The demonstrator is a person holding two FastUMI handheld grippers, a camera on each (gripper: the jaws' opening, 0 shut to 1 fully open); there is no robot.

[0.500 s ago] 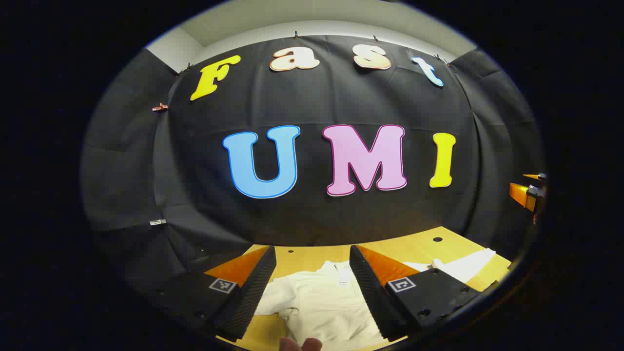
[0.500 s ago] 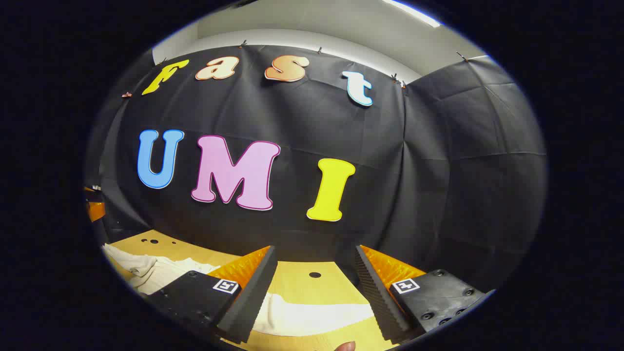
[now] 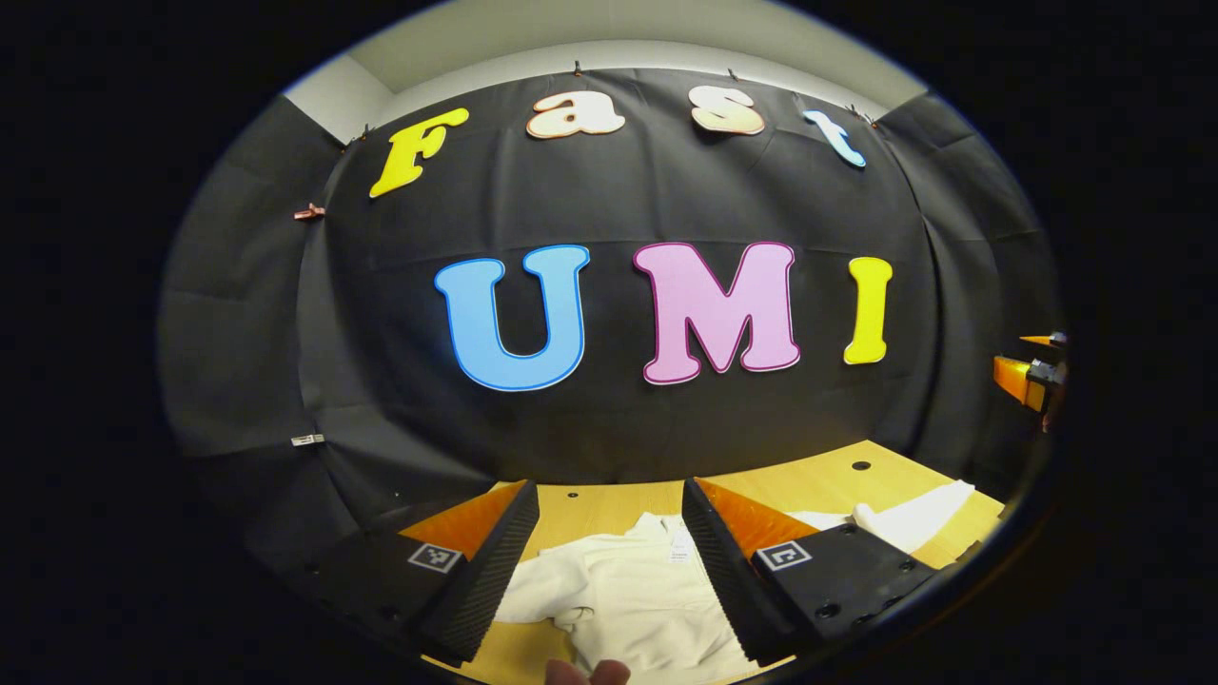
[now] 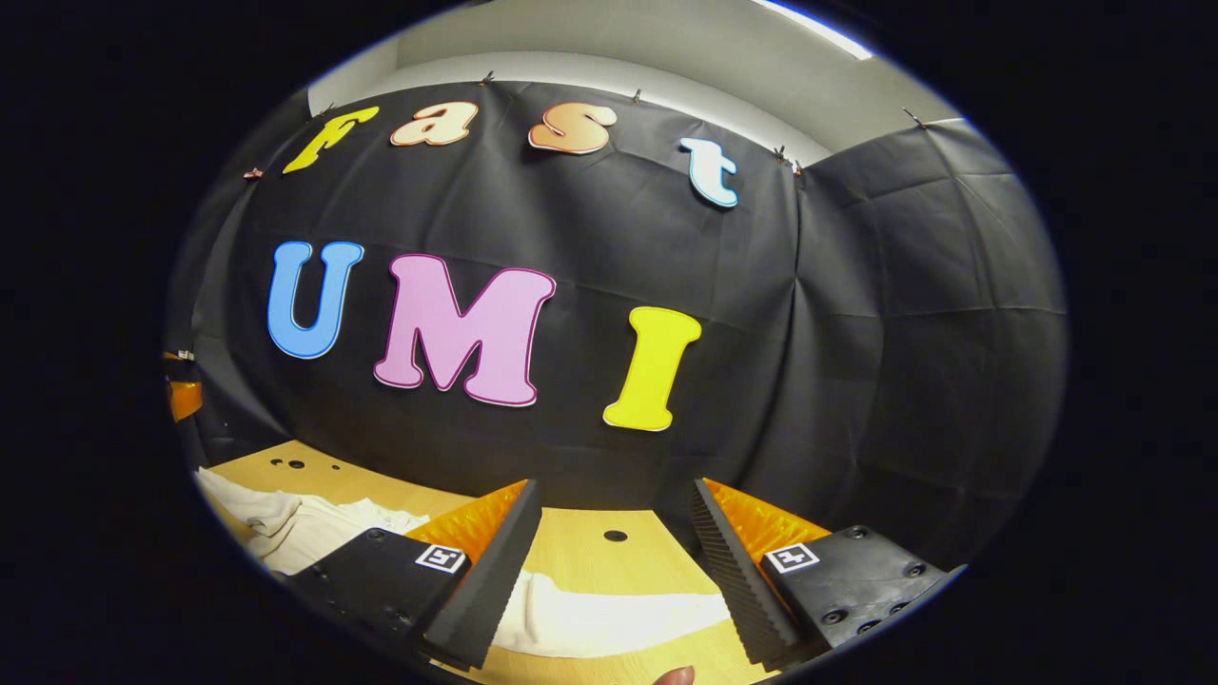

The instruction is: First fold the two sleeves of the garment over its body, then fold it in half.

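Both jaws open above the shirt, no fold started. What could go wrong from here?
1. The right sleeve lies flat on the table; the right gripper may pinch too little cloth and slip off.
2. The left gripper hovers above the garment near its collar, not its sleeve; closing there would bunch the body.

In the left gripper view, the white fabric garment (image 3: 628, 595) sits slightly lower and farther from the left gripper (image 3: 609, 561) than half a second ago. In the right gripper view, the wooden table (image 4: 609, 557) sits marginally lower.
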